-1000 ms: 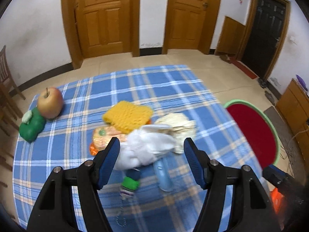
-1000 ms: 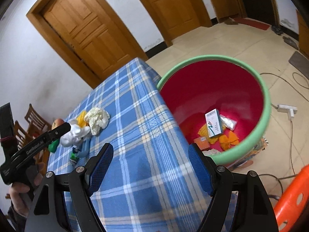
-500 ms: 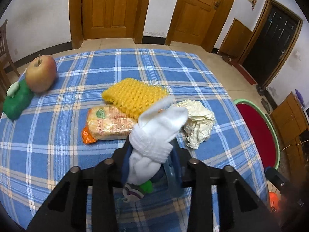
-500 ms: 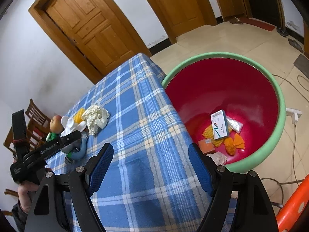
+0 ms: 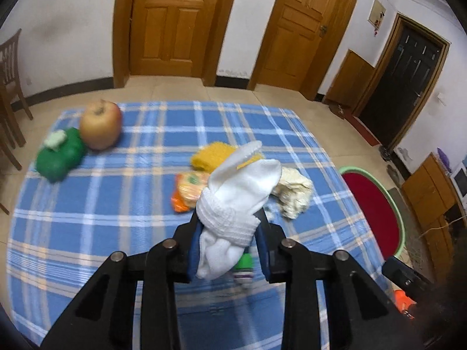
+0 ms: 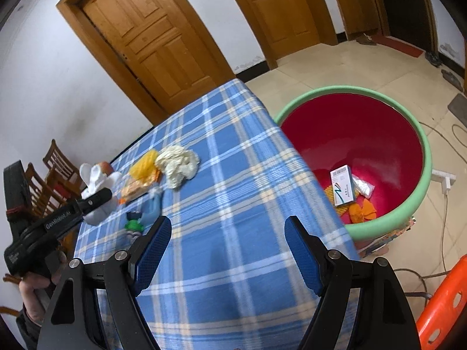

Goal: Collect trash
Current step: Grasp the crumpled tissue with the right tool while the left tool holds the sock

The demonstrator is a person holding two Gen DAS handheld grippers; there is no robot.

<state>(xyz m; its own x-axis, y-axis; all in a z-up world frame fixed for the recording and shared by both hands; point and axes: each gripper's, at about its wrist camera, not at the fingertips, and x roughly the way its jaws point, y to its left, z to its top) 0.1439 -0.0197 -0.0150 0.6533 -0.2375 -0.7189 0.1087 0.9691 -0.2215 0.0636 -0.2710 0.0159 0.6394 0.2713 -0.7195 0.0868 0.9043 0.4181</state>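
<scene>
My left gripper [image 5: 229, 229] is shut on a white sock [image 5: 239, 195] and holds it above the blue plaid table [image 5: 116, 204]. In the right wrist view the left gripper [image 6: 96, 201] and sock [image 6: 95, 180] show at the left. On the table lie a yellow knitted cloth [image 6: 144, 164], a crumpled cream wad [image 6: 178, 163], an orange snack packet [image 6: 135, 188] and a light blue bottle [image 6: 151, 207]. My right gripper [image 6: 227, 246] is open and empty above the table's near edge. The red bin with a green rim [image 6: 420, 137] stands beside the table and holds a small box [image 6: 343, 185].
An apple [image 5: 100, 125] and a green toy [image 5: 59, 154] sit at the table's far left. Wooden chairs [image 6: 49, 175] stand beyond the table. An orange plastic object [image 6: 437, 306] is at the lower right. Cables and a power strip [image 6: 443, 178] lie on the floor by the bin.
My left gripper closed on the white sock and lifted it off the table. My right gripper drifted slightly, staying open.
</scene>
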